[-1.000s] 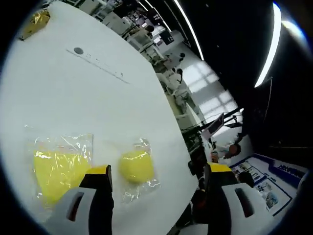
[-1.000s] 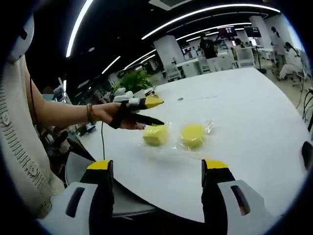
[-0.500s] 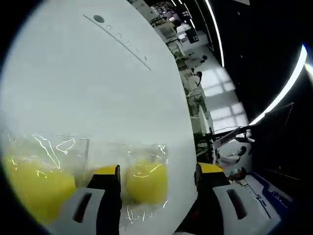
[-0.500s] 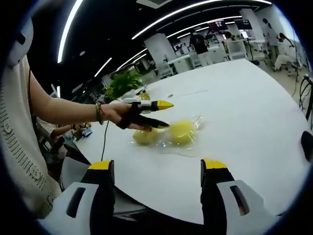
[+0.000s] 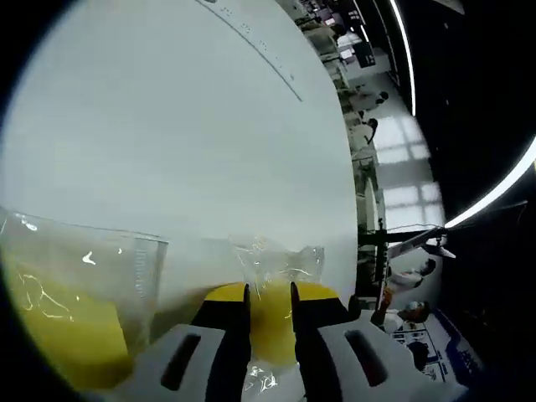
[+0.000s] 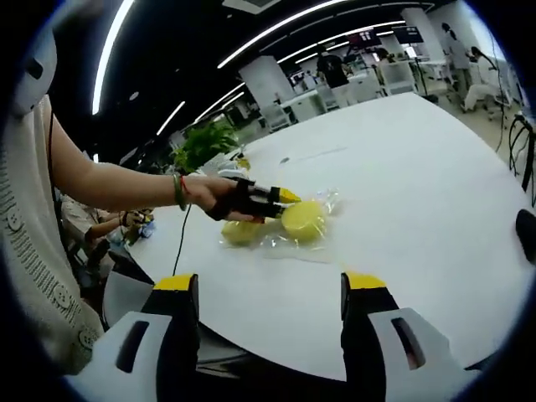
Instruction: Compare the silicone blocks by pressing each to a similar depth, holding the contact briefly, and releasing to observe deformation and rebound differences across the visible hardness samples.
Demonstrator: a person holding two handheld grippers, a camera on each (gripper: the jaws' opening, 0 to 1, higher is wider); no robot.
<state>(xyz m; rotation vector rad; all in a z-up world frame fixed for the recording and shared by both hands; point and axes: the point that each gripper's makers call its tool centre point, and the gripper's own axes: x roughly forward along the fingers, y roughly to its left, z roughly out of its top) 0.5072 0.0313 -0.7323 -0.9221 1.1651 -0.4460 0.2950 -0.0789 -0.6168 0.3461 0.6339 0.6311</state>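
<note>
Left hand-held gripper (image 5: 268, 289), jaws nearly together, squeezes the bagged round yellow silicone block (image 6: 303, 220) on the white counter (image 6: 402, 176); hold, then release. Right hand-held gripper (image 6: 270, 289) hangs spread apart.

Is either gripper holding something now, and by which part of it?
The left gripper pinches a bagged yellow silicone block across its sides, squeezing it narrow. The right gripper is open and holds nothing.
</note>
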